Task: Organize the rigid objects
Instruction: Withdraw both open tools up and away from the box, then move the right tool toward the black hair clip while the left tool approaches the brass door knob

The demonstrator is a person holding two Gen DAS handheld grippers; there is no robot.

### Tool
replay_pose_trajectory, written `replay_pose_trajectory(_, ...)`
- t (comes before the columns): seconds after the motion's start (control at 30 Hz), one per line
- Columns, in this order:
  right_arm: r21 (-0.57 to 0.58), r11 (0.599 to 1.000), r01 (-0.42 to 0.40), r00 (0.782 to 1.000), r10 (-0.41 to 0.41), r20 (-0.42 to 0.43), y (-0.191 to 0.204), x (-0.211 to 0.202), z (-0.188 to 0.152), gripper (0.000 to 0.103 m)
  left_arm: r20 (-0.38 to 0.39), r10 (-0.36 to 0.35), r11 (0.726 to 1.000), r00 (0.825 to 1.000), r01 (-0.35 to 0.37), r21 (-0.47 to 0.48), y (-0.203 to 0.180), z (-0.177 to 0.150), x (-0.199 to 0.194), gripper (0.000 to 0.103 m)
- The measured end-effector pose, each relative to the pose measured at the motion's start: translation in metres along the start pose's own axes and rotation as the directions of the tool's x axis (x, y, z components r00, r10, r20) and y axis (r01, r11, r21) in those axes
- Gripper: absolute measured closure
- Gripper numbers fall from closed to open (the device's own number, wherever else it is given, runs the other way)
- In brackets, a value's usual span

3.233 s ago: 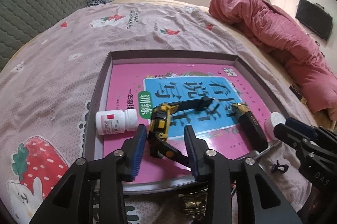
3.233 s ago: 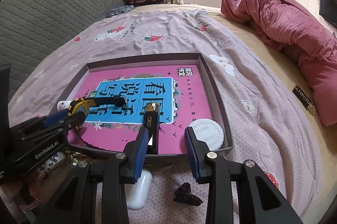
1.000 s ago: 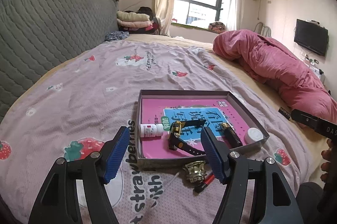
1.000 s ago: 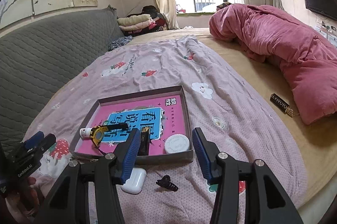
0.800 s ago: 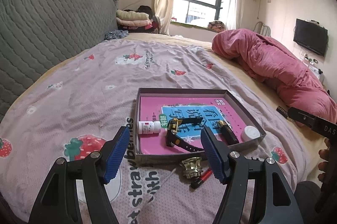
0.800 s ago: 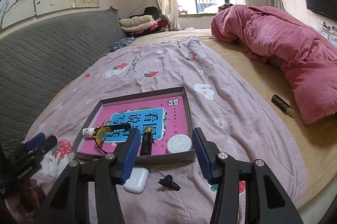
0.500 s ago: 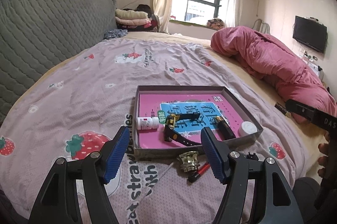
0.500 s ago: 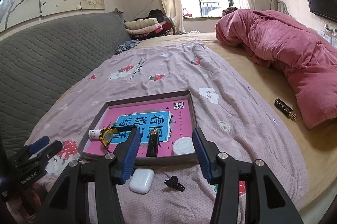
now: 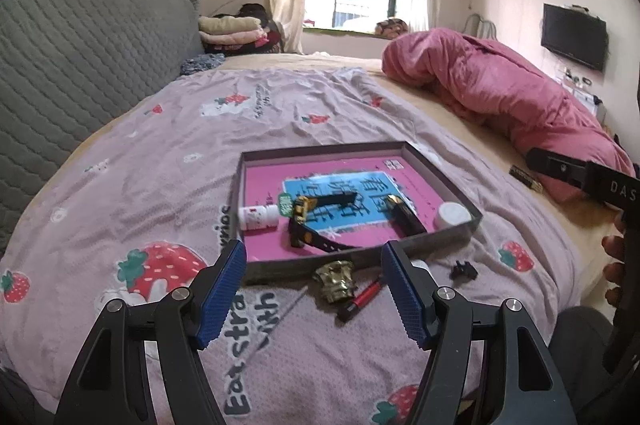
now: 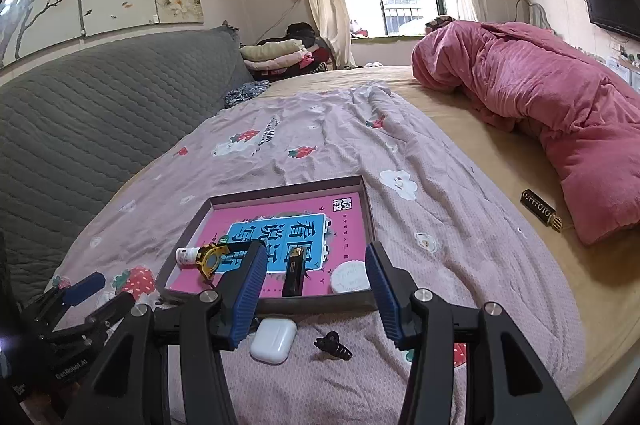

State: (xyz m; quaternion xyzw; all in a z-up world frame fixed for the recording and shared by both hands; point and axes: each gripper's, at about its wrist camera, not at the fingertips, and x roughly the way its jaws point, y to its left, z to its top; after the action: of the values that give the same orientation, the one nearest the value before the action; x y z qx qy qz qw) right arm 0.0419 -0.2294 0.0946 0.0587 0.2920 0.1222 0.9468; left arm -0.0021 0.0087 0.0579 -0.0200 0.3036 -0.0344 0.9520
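A: Blue ribbed pads line both tools. Left gripper (image 9: pixel 312 289): jaws spread wide at the bottom of its frame, nothing between them, touching nothing. Right gripper (image 10: pixel 316 285): jaws released to a moderate gap, likewise empty, held above the bedspread (image 10: pixel 328 141).

B: Location of the task items?

A: The grey tray (image 9: pixel 440 173) sits at frame centre in both views, a pink book (image 9: pixel 272 177) lining its floor. Inside, left to right in the left wrist view: white pill bottle (image 9: pixel 258 217), yellow-and-black watch (image 9: pixel 306 221), black-and-gold bar (image 9: pixel 405 217), white round lid (image 9: pixel 452 215) in the lower right corner.

B: Items outside the tray?

A: Just below its near wall: gold ornament (image 9: pixel 336 275), red pen (image 9: pixel 360 300), black hair clip (image 9: pixel 463 270), white earbud case (image 10: pixel 273 339). A dark tube (image 10: pixel 541 210) lies at the right of the right wrist view, beside the pink duvet (image 10: pixel 540 97).
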Motion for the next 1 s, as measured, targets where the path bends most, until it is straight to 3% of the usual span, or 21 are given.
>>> replay_pose_trajectory(0.43,-0.032,0.999,-0.012,0.999,0.011,-0.053,0.004,0.004,-0.020,0.052,-0.108,-0.039,0.999,0.993,0.041,0.015,-0.009,-0.017,0.017,0.032)
replay_pose_trajectory(1.0,-0.048,0.999,-0.011,0.989,0.004,-0.145,-0.001,0.015,-0.043,0.052,-0.194,-0.068,0.997,0.979,0.070,0.007,-0.014,-0.027,0.029,0.032)
